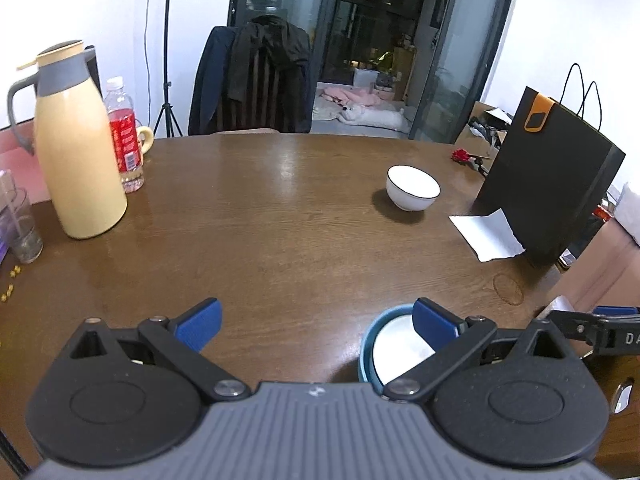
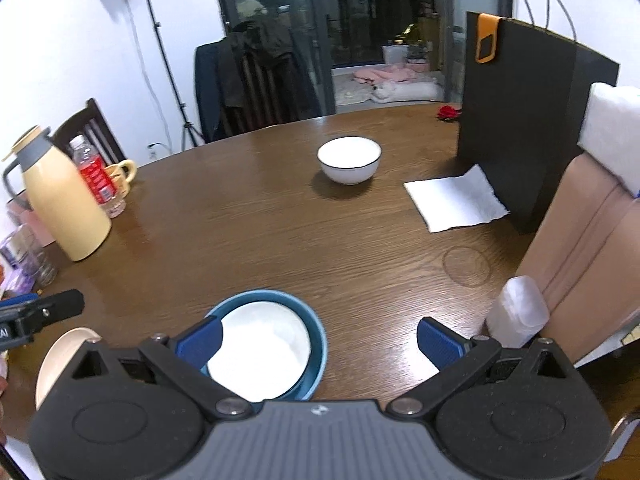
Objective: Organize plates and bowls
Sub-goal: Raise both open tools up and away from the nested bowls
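Left edge of the wooden table (image 2: 280, 240): cream thermos jug (image 2: 60, 204), with a red-labelled water bottle (image 2: 96, 176) and a cream mug (image 2: 122, 174) just behind it. Near edge, left: rim of a cream plate (image 2: 60, 350), partly hidden behind the right gripper's body. Left gripper (image 1: 316, 326) hangs above bare table, blue pads spread wide, nothing between them; its tip also shows at the left margin of the right wrist view. Just to its right, a blue bowl (image 2: 312, 344) with a white dish (image 2: 264, 352) nested inside, sitting on the table near the front edge. Right gripper (image 2: 318, 340) is over that bowl's right side, jaws wide apart and empty; its left pad overlaps the bowl's left rim in view, contact cannot be told. Farther back, right of centre: white bowl with a dark rim (image 2: 349, 159), upright, alone, well apart from the blue bowl. Right of it: white napkin (image 2: 456, 198) lying flat against the foot of a black paper bag (image 2: 532, 120).
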Tool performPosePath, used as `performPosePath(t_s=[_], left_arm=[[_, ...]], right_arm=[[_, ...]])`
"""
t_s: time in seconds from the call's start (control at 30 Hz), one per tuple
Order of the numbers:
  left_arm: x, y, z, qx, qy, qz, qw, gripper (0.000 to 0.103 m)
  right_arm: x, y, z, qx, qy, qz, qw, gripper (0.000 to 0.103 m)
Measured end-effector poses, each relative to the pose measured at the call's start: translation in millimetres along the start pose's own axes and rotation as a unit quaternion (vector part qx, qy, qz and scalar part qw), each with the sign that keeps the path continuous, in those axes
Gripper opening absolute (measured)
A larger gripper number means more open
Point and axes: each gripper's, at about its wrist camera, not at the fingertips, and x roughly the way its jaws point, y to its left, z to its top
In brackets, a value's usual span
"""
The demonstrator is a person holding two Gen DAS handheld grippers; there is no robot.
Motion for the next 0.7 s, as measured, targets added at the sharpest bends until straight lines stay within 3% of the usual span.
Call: performPosePath(t_s=[0.3, 0.7], left_arm=[[20, 1, 52, 0.011, -0.018, -0.006, 0.9998, 0.103], [71, -31, 117, 0.061, -0.017, 0.001, 0.9980, 0.103]], right_arm=[[2, -14, 40, 0.016, -0.016, -0.032, 0.999, 0.103], [58, -29, 102, 0.005, -0.005, -0.017, 1.000, 0.103]])
